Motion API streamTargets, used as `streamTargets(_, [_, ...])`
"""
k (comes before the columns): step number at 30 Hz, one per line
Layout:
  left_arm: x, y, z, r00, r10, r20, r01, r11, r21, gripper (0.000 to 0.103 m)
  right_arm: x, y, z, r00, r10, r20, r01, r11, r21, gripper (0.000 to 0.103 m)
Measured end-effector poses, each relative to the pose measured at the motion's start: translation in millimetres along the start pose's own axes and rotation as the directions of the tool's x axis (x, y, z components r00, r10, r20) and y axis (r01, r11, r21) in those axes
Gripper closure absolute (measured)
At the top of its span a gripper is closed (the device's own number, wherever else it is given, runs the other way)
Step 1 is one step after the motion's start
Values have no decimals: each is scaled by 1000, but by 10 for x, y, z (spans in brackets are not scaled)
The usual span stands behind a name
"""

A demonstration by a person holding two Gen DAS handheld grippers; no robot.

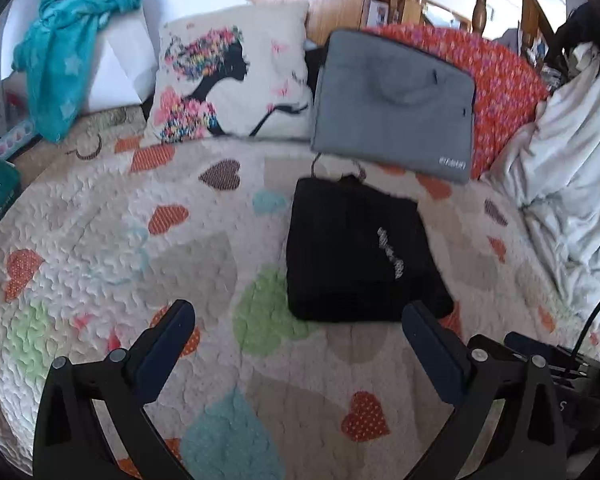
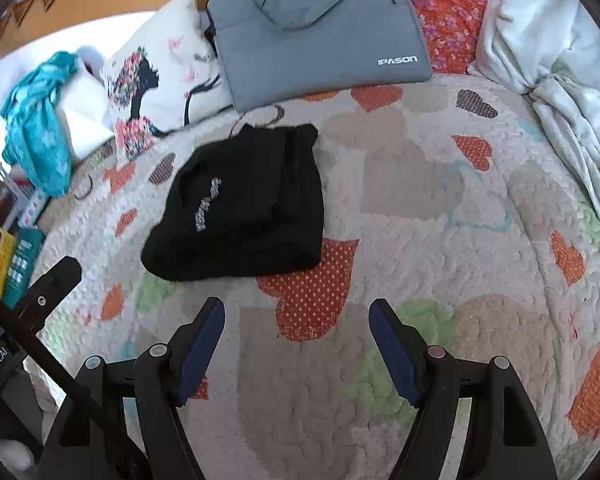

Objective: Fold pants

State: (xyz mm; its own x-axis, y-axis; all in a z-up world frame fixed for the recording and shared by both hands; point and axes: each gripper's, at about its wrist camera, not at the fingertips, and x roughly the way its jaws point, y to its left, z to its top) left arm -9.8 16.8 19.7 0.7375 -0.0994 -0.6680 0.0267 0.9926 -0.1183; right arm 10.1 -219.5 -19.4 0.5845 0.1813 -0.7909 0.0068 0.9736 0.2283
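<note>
Where the heart-patterned quilt (image 1: 100,240) covers the middle of the bed, the black pants (image 1: 356,252) lie folded into a compact, nearly square packet, with a small white print on the top layer. In the right wrist view the same pants (image 2: 244,208) rest flat on the quilt (image 2: 440,208), partly over an orange dotted heart. Nothing holds them. The left gripper (image 1: 300,320) hovers just in front of the packet with its fingers wide apart and nothing between them. The right gripper (image 2: 296,320) is also spread apart and empty, near the pants but not touching.

Behind the pants a grey IPASON laptop bag (image 2: 320,28) leans on an orange floral pillow (image 1: 504,80). Beside the bag stands a white cushion with a woman's silhouette (image 1: 228,80). A turquoise cloth (image 1: 68,48) hangs further left, and a crumpled white blanket (image 2: 560,60) lies at the right side.
</note>
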Motion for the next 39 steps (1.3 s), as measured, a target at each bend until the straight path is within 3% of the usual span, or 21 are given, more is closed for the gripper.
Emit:
streamTargets(7, [210, 34, -47, 996, -6, -89, 6, 1000, -3, 0, 178, 70, -78, 998, -44, -37, 41, 996, -76, 24])
streamTargets(21, [338, 47, 1, 992, -17, -122, 15, 1000, -13, 0, 265, 118, -55, 999, -22, -50, 19, 998, -59, 23])
streamTargets(24, [352, 78, 156, 995, -12, -99, 9, 999, -31, 0, 175, 87, 126, 999, 9, -36, -10, 1000, -28, 23])
streamTargets(26, [411, 125, 362, 992, -50, -112, 42, 996, -73, 0, 104, 54, 370, 999, 32, -21, -33, 999, -7, 23])
streamTargets(29, [620, 220, 698, 982, -136, -130, 115, 980, -161, 0, 152, 11, 778, 997, 74, -16, -73, 997, 34, 11])
streamTargets(33, [1186, 286, 914, 971, -128, -202, 95, 981, -168, 0, 573, -72, 1156, 998, 60, -30, -58, 996, 63, 11])
streamTargets(35, [1428, 382, 885, 954, -181, -240, 126, 965, -228, 0, 844, -167, 1243, 994, 92, -55, -85, 989, 117, 11])
streamTargets(36, [1597, 424, 851, 936, -226, -270, 152, 951, -269, 0, 964, -210, 1269, 991, 116, -65, -106, 983, 149, 11])
streamTargets(39, [1915, 410, 772, 901, -277, -335, 180, 939, -292, 0, 1264, -248, 1317, 978, 185, -95, -164, 967, 195, 11])
